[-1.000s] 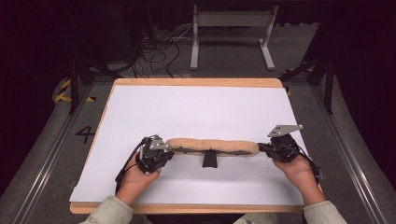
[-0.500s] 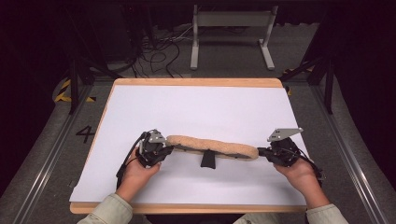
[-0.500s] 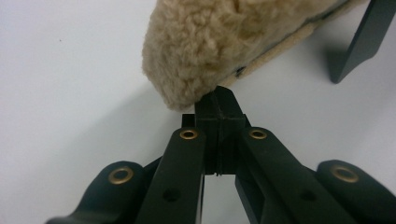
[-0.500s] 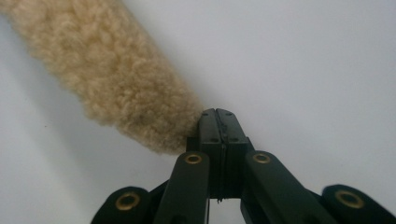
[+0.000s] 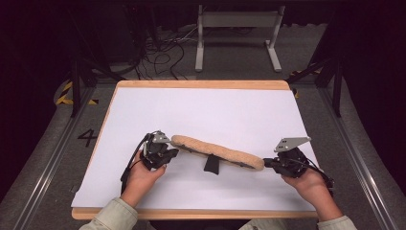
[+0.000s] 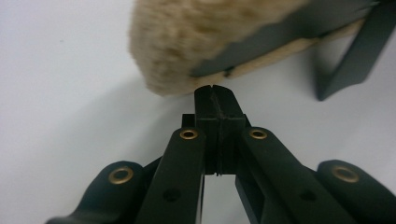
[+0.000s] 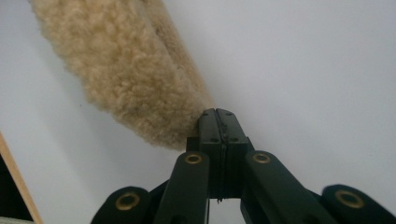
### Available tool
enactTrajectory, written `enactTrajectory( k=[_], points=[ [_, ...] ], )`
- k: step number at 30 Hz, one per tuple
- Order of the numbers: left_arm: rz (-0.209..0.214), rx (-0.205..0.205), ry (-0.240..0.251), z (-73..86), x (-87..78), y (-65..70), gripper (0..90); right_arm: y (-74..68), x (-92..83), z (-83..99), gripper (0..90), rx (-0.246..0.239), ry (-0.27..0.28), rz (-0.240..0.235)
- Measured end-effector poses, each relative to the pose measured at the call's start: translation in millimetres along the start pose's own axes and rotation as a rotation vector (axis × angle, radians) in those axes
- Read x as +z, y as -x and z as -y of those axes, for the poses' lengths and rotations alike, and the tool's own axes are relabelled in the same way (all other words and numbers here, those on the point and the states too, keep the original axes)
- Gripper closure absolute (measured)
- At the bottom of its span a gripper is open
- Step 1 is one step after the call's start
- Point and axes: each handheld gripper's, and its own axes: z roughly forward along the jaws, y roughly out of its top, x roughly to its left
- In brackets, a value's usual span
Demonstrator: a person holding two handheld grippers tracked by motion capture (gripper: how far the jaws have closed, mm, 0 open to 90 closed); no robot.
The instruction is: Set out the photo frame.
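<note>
High view: a long tan fleecy pad (image 5: 218, 151), like a mop cover, lies slantwise across the near half of my white table (image 5: 225, 110). I hold a gripper in each hand. My left gripper (image 5: 165, 153) meets the pad's left end, and my right gripper (image 5: 269, 164) meets its right end. A short black bracket (image 5: 212, 164) sticks out from the pad's near edge, around its middle.

Left gripper view: the two black jaws are pressed together, tips touching the pad's (image 6: 187, 42) thin edge beside a dark backing strip (image 6: 280, 35). I cannot tell whether any fabric is actually pinched between them.

Right gripper view: the jaws are likewise shut tight, right at the pad's (image 7: 121, 74) end, where the fleece meets a flat seam. Again, a real hold on the material is unclear.

My judgement of the risk: if either hold is only on a sliver of edge, lifting or pulling could let that end slip free, and the pad would sag or swing from the other gripper. Pulling the ends apart unevenly could twist it.

Readable writing: a number "4" (image 5: 87, 138) marked on the floor left of the table. No brand or label is legible on the pad.
</note>
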Motion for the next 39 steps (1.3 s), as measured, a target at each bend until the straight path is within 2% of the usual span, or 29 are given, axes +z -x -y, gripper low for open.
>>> enactTrajectory(
  k=[3,6,9,13,17,20,21,25,28,29,33,36,39],
  points=[
    [0.019,0.032,-0.013,0.1,0.3,8.9,90.0,-3.9,-1.6,1.2,90.0,-0.01,-0.004,-0.009],
    [0.031,0.042,-0.014,-0.2,1.7,12.8,90.0,-8.9,-3.4,2.8,90.0,-0.013,-0.011,-0.022],
    [0.039,0.035,-0.012,0.0,1.8,13.8,90.0,-12.8,-4.9,4.0,90.0,-0.022,-0.017,-0.033],
    [0.049,0.033,-0.008,0.4,1.7,15.6,90.0,-19.9,-7.2,5.6,90.0,-0.059,-0.025,-0.062],
    [0.078,0.024,-0.007,0.3,2.9,20.5,90.0,-29.1,-8.3,6.1,90.0,-0.102,-0.036,-0.099],
    [0.11,0.036,0.009,-0.9,3.4,28.3,90.0,-29.2,-8.6,5.9,90.0,-0.104,-0.037,-0.101],
    [0.126,0.05,0.018,-2.6,3.2,35.5,90.0,-28.4,-8.7,5.8,90.0,-0.102,-0.036,-0.098],
    [0.157,0.062,0.037,-5.1,4.6,45.1,90.0,-25.9,-9.7,5.9,90.0,-0.082,-0.026,-0.075],
    [0.195,0.07,0.054,-7.7,10.4,56.4,90.0,-20.1,-13.3,6.7,90.0,-0.062,0.021,-0.035],
    [0.195,0.07,0.054,-7.7,10.4,56.4,90.0,-20.1,-13.3,6.7,90.0,-0.062,0.021,-0.035],
    [0.234,0.103,0.046,-10.0,19.9,71.3,90.0,-15.1,-13.0,8.7,90.0,-0.035,0.033,-0.013],
    [0.244,0.108,0.045,-10.8,23.4,76.6,90.0,-14.4,-11.8,9.2,90.0,-0.033,0.035,-0.01],
    [0.248,0.133,0.042,-12.0,32.6,86.6,90.0,-14.0,-11.1,9.3,90.0,-0.034,0.036,-0.008]
  ],
)
